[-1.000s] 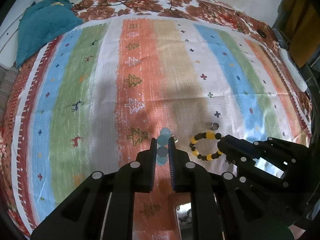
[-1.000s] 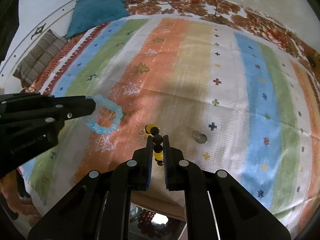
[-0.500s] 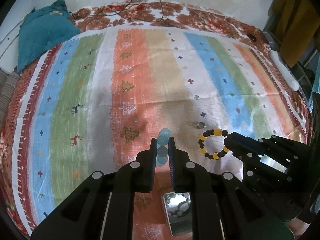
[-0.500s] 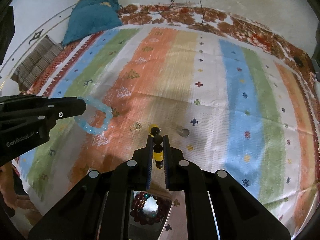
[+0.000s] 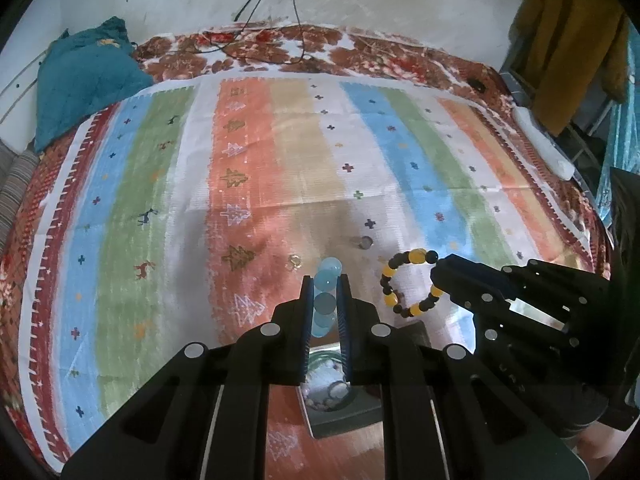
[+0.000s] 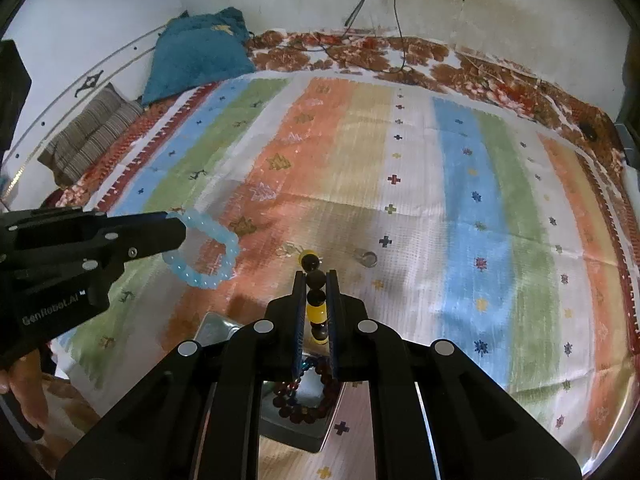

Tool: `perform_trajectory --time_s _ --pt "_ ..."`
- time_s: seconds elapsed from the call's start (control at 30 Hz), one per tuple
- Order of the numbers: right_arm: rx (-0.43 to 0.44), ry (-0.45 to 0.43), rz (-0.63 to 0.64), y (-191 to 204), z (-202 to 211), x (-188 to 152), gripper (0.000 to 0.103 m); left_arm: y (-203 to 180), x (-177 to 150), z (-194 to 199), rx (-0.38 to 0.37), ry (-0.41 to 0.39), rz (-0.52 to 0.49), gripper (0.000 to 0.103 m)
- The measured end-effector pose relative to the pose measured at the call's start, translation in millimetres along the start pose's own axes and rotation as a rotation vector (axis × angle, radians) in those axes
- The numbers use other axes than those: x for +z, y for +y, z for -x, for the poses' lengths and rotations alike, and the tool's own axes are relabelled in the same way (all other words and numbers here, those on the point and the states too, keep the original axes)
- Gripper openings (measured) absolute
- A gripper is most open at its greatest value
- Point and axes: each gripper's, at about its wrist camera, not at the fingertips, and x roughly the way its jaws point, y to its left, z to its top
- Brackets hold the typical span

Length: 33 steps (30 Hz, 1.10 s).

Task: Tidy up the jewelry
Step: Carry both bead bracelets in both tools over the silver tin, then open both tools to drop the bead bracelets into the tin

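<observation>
My left gripper (image 5: 325, 281) is shut on a light blue bead bracelet (image 5: 329, 271) and holds it above the striped cloth. In the right wrist view the same bracelet (image 6: 208, 254) hangs as a loop from the left gripper (image 6: 179, 229). The right gripper (image 6: 315, 276) is shut on a black and yellow bead bracelet (image 6: 316, 300). From the left wrist it shows as a ring of beads (image 5: 406, 289) at the right gripper (image 5: 437, 274). Below both grippers lies a metal tray (image 6: 218, 326) with a dark red bracelet (image 6: 306, 402) in it.
A silver ring (image 5: 365, 243) and a clear ring (image 5: 295, 262) lie on the cloth beyond the fingers. A teal cushion (image 6: 196, 54) and a striped pillow (image 6: 90, 132) sit at the far left, and cables (image 5: 276, 20) at the far edge. A yellow garment (image 5: 568, 48) hangs right.
Both grippers have risen and drawn back with their bracelets still held. The metal tray has come further into view beneath the fingers.
</observation>
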Motion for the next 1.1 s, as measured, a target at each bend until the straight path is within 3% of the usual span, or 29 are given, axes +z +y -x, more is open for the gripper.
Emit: perform_trajectory --time_s 0.67,1.1 --pt "0.026 -0.015 0.012 4 27 -32 0.011 -18 -38 29 -0.013 -0.049 -0.048 0.011" --pt "0.034 -0.022 0.01 7 37 -48 0.011 -22 -58 29 -0.02 -0.022 -0.053 0.011"
